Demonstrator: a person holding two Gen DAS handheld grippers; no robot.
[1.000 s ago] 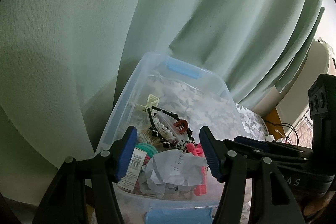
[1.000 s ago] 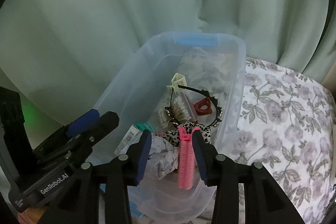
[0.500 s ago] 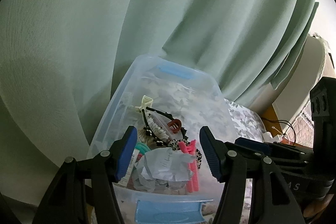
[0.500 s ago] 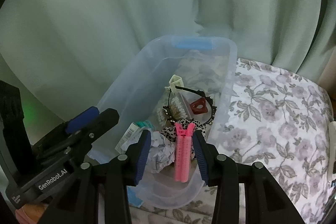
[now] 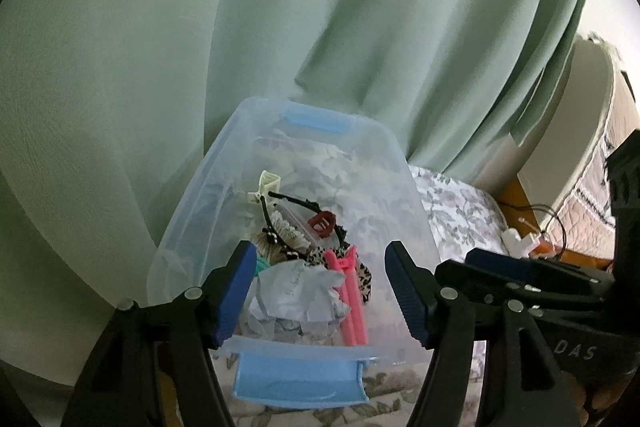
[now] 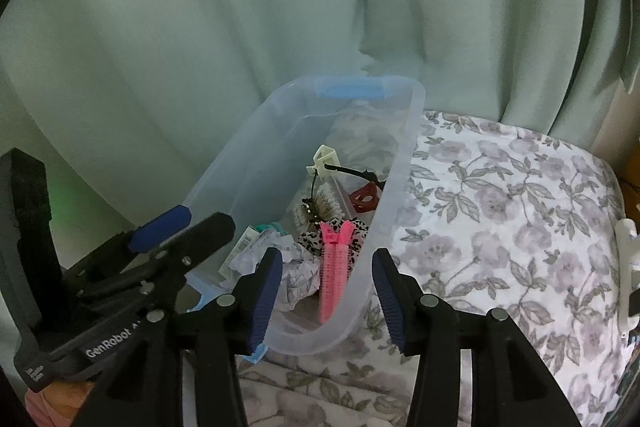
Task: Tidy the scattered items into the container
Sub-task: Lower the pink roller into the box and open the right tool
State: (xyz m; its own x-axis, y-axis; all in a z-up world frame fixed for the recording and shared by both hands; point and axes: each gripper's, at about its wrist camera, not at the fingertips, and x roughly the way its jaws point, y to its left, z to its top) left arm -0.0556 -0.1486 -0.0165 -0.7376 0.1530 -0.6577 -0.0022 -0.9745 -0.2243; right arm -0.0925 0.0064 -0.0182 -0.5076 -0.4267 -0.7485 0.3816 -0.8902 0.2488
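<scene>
Both the left tool and right tool hover empty with jaws opening above the clear container on the flowered bed, where the pink clip, crumpled paper and hair things already lie, so the tidying looks nearly done.

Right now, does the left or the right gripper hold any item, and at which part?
Neither holds anything. The left gripper and right gripper are both opening and empty; the pink clip and crumpled paper lie inside the clear bin.
</scene>
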